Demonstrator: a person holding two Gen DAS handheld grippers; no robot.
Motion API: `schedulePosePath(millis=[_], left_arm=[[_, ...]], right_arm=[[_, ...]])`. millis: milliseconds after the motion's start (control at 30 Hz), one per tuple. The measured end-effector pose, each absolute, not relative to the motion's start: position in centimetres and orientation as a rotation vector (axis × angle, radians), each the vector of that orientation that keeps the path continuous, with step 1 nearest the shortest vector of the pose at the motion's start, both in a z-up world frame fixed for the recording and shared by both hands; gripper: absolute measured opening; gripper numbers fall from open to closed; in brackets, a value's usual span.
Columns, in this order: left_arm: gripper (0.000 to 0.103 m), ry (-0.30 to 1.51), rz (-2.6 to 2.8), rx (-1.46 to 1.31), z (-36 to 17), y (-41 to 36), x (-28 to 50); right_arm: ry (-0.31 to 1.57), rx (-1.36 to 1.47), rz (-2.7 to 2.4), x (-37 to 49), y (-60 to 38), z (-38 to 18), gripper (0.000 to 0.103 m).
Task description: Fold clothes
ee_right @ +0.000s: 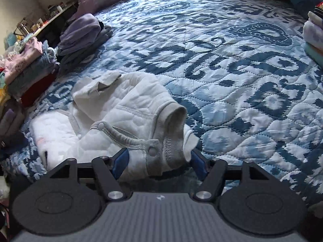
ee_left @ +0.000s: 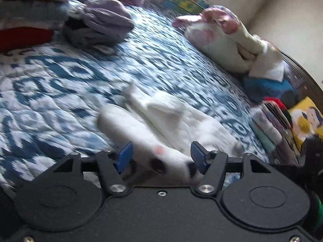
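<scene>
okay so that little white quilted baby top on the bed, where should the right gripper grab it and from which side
Judging from the right wrist view, take the white quilted top at its grey ribbed neckband, coming in low from the near edge. That band stands raised off the blue quilt and already sits between the open right gripper pads.

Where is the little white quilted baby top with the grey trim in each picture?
Left wrist view: the white quilted baby top with grey trim lies low in the middle, blurred, running down between the open fingers of the left gripper.
Right wrist view: it fills the lower left, its grey collar between the open fingers of the right gripper.
Shared landmark: the folded purple and grey clothes stack on the blue and white patterned quilt.
</scene>
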State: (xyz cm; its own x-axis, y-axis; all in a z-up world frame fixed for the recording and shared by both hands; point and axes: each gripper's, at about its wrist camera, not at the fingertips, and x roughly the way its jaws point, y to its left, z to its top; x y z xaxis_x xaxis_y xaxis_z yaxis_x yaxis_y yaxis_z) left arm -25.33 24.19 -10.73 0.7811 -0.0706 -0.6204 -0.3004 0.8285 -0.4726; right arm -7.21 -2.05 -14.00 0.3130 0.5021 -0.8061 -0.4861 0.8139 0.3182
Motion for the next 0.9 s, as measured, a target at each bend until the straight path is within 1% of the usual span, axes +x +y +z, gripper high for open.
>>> schedulePosePath(millis=[100, 167, 233, 367, 500, 533, 567, 600, 633, 667, 700, 733, 767, 800, 900], left_arm=[[0.062, 0.647, 0.084, -0.533, -9.9, 22.6, -25.2], [0.062, 0.636, 0.035, -0.496, -9.4, 21.8, -24.9], [0.062, 0.627, -0.005, -0.469, -9.2, 20.7, -24.2], [0.062, 0.658, -0.087, -0.327, -9.5, 17.7, -22.2], [0.062, 0.694, -0.071, -0.076, -10.9, 15.1, -21.7], [0.063, 0.703, -0.066, -0.027, -11.5, 14.9, -21.9], [0.065, 0.711, -0.061, 0.022, -12.1, 14.8, -22.1], [0.065, 0.719, -0.049, 0.050, -12.6, 15.1, -22.2], [0.065, 0.727, -0.034, 0.074, -13.2, 15.4, -22.3], [0.061, 0.734, -0.020, 0.098, -13.8, 15.7, -22.4], [0.041, 0.742, -0.005, 0.122, -14.4, 16.1, -22.5], [0.031, 0.755, 0.009, 0.131, -14.7, 16.5, -22.5], [0.026, 0.757, 0.016, 0.127, -14.7, 17.0, -22.6], [0.021, 0.738, 0.024, 0.127, -14.1, 17.4, -22.7], [0.016, 0.669, 0.045, 0.130, -12.1, 18.6, -23.2]], right_arm=[[1.045, 0.068, 0.656, -7.1, -3.9, -12.4, 0.075], [1.009, 0.099, 0.654, -6.8, -5.1, -11.1, 0.082], [0.969, 0.113, 0.649, -6.0, -5.8, -9.9, 0.084], [0.943, 0.150, 0.663, -3.0, -5.1, -9.4, 0.084], [0.992, 0.093, 0.713, -0.9, -1.6, -11.4, 0.084], [0.996, 0.090, 0.729, -0.9, -1.2, -11.5, 0.080], [0.993, 0.096, 0.745, -1.1, -1.0, -11.3, 0.064], [0.989, 0.103, 0.761, -1.4, -0.9, -11.1, 0.053], [0.986, 0.109, 0.777, -1.6, -0.7, -10.9, 0.035], [0.983, 0.115, 0.793, -1.8, -0.5, -10.6, 0.032], [0.979, 0.122, 0.809, -2.1, -0.4, -10.4, 0.029], [0.975, 0.128, 0.825, -2.3, -0.2, -10.2, 0.019], [0.972, 0.134, 0.841, -2.5, 0.0, -10.0, 0.015], [0.968, 0.141, 0.857, -2.8, 0.1, -9.8, 0.015], [0.957, 0.160, 0.905, -3.4, 0.6, -9.1, 0.013]])
